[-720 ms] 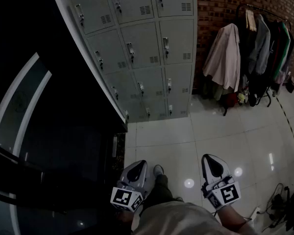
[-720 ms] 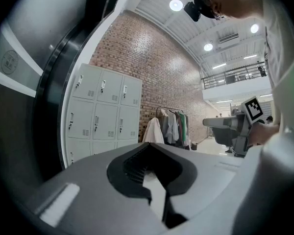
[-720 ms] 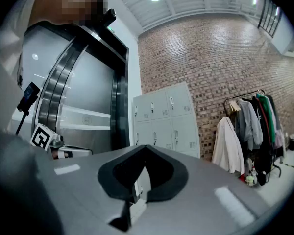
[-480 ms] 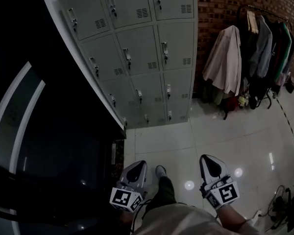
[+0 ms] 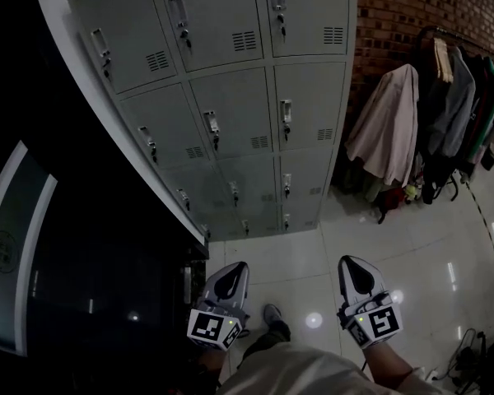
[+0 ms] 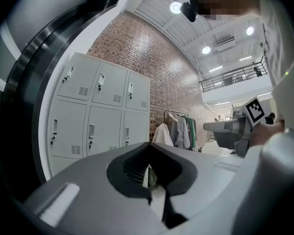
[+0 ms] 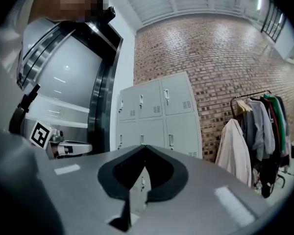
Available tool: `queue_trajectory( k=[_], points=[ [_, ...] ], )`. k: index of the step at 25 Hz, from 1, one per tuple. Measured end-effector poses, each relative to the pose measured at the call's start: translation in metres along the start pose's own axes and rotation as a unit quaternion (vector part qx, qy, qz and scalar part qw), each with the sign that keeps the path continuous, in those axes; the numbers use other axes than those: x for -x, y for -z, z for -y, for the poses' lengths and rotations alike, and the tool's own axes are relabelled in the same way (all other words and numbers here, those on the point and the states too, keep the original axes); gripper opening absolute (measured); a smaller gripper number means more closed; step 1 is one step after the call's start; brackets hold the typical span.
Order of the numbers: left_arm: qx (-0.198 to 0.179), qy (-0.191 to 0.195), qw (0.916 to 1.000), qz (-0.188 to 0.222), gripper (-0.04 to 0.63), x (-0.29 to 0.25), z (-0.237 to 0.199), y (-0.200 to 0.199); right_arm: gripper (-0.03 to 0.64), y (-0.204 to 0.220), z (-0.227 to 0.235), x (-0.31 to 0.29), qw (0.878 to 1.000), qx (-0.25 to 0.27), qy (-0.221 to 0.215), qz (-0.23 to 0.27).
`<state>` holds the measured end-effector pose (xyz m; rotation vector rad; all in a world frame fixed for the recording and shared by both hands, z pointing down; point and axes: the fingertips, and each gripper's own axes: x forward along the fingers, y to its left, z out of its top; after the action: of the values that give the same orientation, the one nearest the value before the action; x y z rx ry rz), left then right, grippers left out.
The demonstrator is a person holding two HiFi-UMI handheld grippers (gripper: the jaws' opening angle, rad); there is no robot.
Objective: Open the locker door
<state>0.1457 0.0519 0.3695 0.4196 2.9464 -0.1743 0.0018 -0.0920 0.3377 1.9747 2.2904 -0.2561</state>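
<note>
While both grippers are held low in front of the person, the left gripper (image 5: 232, 268) and the right gripper (image 5: 351, 262) point forward over the floor (image 5: 412, 245), side by side and apart from each other

Finger state:
- Left gripper fingers (image 6: 98, 190): pressed together at the tips, nothing between them
- Right gripper fingers (image 7: 210, 190): pressed together, nothing between them

Task item: the locker bank (image 5: 247, 105) is grey metal with three columns of doors in view. It stands ahead of both pairs of fingers and well apart from them. Every visible locker door (image 5: 230, 113) is closed; each carries a handle near its left edge and vent slots at its lower right. In the right gripper view the bank lies straight beyond the fingertips; in the left gripper view it lies ahead and to the left of them.

Surface and room:
- Floor: large light glossy tiles, with lamp reflections as bright spots ahead of the fingers
- Brick wall (image 5: 395, 15): behind and to the right of the bank
- Clothes rack (image 5: 445, 97): hung with garments, ahead and to the right of the right fingers
- Dark curved glazed structure (image 5: 66, 262): to the left of the left fingers
- Ceiling (image 7: 196, 4): white ribbed panels with round lamps
- Shoe (image 5: 272, 313): on the floor between the two grippers
</note>
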Motion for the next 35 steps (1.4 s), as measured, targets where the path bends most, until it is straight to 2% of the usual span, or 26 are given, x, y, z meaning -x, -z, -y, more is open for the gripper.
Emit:
queue_trajectory(
  k=[7, 14, 18, 21, 25, 27, 29, 31, 33, 35],
  points=[
    [0.008, 0.01, 0.9999, -0.004, 0.005, -0.071, -0.079, 0.04, 0.002, 0.037, 0.03, -0.101, 1.0, -0.001, 0.005, -0.007],
    [-0.001, 0.013, 0.9999, -0.007, 0.005, -0.124, -0.135, 0.073, 0.002, 0.072, 0.063, -0.167, 1.0, 0.006, 0.023, -0.011],
    [0.0, 0.018, 0.9998, -0.013, 0.006, -0.153, -0.144, 0.096, 0.002, 0.088, 0.084, -0.189, 0.999, -0.009, 0.033, -0.013],
    [0.002, 0.02, 0.9997, -0.014, 0.006, -0.175, -0.145, 0.107, 0.002, 0.083, 0.101, -0.207, 0.999, -0.004, 0.024, 0.037],
    [-0.002, 0.006, 0.9999, -0.01, 0.008, -0.198, -0.154, 0.119, 0.002, 0.106, 0.126, -0.224, 1.0, -0.009, 0.02, 0.003],
    [0.0, -0.007, 0.9999, -0.013, 0.042, -0.207, -0.163, 0.129, 0.011, 0.115, 0.136, -0.237, 1.0, -0.017, 0.012, -0.01],
    [0.003, -0.017, 0.9997, -0.015, 0.045, -0.218, -0.17, 0.143, 0.025, 0.135, 0.148, -0.25, 1.0, -0.005, -0.006, -0.03],
    [0.008, -0.023, 0.9996, -0.017, 0.032, -0.233, -0.174, 0.164, 0.059, 0.156, 0.165, -0.269, 0.999, 0.01, -0.018, -0.028],
    [0.013, -0.024, 0.9994, -0.02, 0.032, -0.244, -0.175, 0.185, 0.071, 0.19, 0.18, -0.288, 0.998, 0.015, -0.02, -0.054],
    [0.021, -0.022, 0.9992, -0.025, 0.034, -0.253, -0.174, 0.206, 0.08, 0.227, 0.196, -0.31, 0.998, 0.022, -0.029, -0.049]
  ],
)
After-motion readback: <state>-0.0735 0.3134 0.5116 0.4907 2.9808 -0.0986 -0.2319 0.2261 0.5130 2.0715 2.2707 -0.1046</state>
